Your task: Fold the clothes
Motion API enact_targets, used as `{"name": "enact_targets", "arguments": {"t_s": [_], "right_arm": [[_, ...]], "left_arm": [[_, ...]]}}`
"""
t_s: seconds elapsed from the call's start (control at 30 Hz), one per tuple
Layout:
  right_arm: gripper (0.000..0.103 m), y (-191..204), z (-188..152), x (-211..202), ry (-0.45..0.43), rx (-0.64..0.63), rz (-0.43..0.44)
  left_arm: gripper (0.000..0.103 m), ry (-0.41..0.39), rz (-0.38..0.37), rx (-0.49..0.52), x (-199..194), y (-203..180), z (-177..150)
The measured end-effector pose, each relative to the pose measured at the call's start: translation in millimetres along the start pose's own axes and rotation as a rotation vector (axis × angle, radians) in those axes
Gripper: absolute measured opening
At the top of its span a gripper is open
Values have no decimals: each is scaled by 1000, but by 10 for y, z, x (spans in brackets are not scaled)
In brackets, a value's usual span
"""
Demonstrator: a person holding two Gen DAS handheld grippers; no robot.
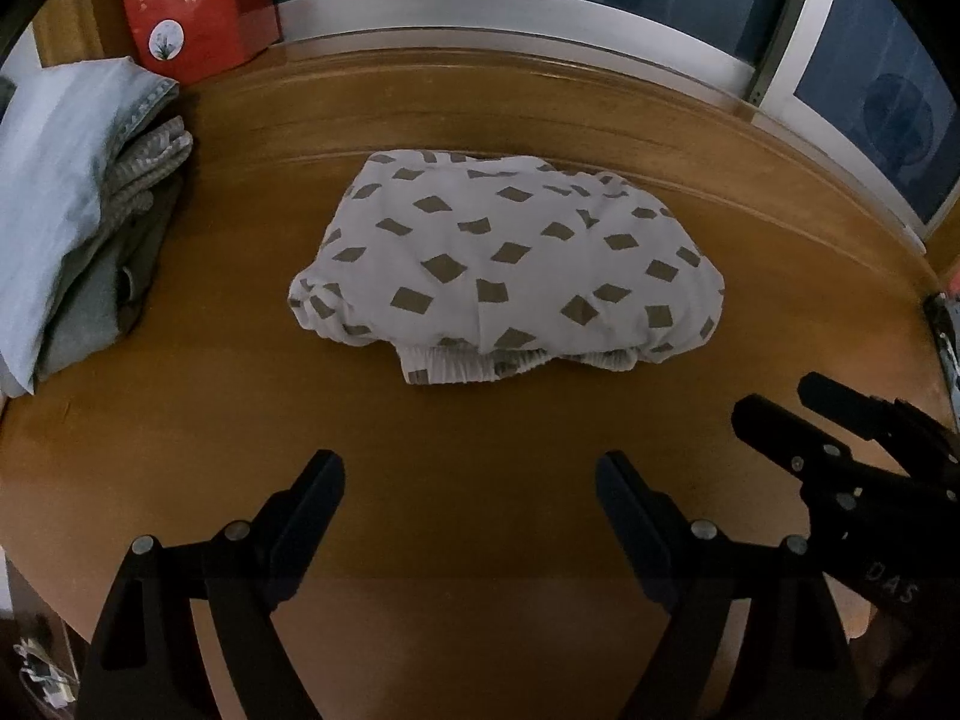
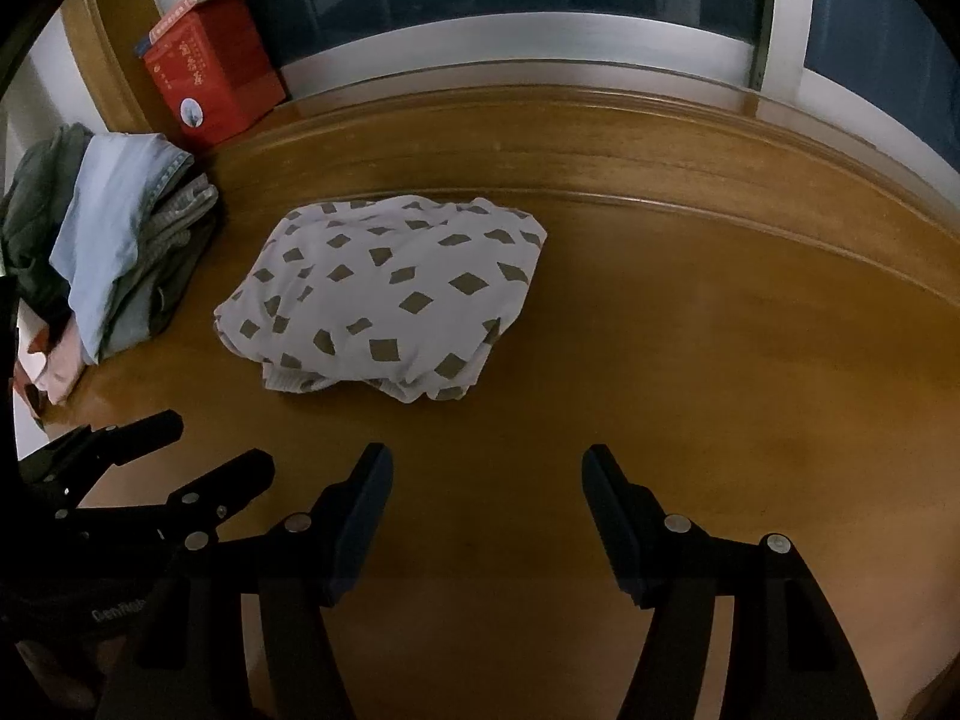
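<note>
A white garment with brown diamond shapes [image 1: 510, 264] lies folded into a compact bundle on the wooden surface [image 1: 480, 420], its elastic waistband facing me. The right wrist view has the same garment [image 2: 384, 294] left of centre. My left gripper [image 1: 471, 468] hovers open just short of the bundle, nothing between its fingers. My right gripper [image 2: 486, 462] is open too, empty, and sits to the right of the bundle. Each gripper shows in the other's view: the right gripper [image 1: 774, 402] at the right edge, the left gripper [image 2: 225, 441] at the lower left.
A pile of folded clothes [image 1: 78, 210], pale blue denim on top, sits at the left. A red box [image 1: 192, 12] stands behind it against the window frame [image 1: 540, 18]. A raised wooden ledge [image 2: 600, 138] runs along the back.
</note>
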State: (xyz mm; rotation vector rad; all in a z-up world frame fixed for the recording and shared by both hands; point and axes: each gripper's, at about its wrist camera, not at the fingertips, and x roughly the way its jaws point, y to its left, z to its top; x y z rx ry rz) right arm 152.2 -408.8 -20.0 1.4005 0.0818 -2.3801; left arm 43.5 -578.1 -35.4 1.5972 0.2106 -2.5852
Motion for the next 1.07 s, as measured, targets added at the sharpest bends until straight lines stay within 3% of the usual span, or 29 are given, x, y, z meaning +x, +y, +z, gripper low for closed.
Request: {"name": "enact_targets", "arguments": {"t_s": [0.13, 0.27, 0.43, 0.63, 0.87, 0.93, 1.07], "right_arm": [[65, -20, -7, -15, -2, -3, 6], [65, -28, -15, -24, -4, -10, 12], [65, -15, -24, -31, -8, -17, 15], [65, -9, -33, -66, -21, -11, 15], [65, 18, -32, -83, -27, -17, 20], [65, 19, -32, -78, -25, -18, 22], [65, 23, -32, -74, -24, -14, 21]], "left_arm": [[86, 2, 27, -2, -10, -14, -2], [86, 36, 152, 36, 41, -91, -23], [86, 12, 117, 40, -21, -132, -43], [86, -46, 14, -1, -124, -57, -20], [86, 14, 70, 40, -30, -114, -66], [86, 10, 129, 49, -42, -136, -89], [86, -29, 122, 31, -119, -108, -80]]}}
